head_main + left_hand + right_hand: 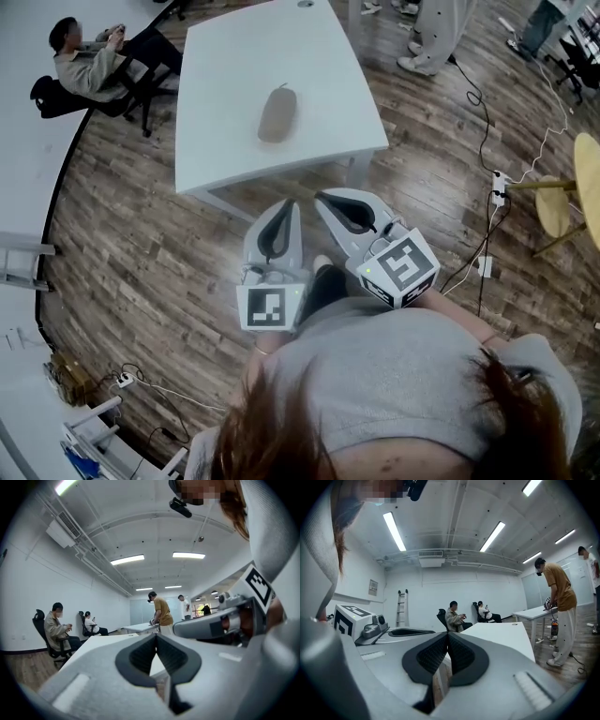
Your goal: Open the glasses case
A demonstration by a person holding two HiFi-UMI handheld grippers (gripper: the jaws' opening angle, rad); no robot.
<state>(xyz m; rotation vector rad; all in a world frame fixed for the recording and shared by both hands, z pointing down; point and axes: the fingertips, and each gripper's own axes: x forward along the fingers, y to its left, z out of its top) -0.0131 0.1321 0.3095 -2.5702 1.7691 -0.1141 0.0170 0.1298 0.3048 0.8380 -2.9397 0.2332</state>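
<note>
Both left gripper (292,206) and right gripper (322,198) have closed, empty fingers; glasses case (277,113) seam indiscernible.

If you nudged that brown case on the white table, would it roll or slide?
The glasses case looks rounded and elongated, so it may rock or roll sideways. The table looks smooth, so it would probably slide. It keeps a domed shape, so likely stiff.
</note>
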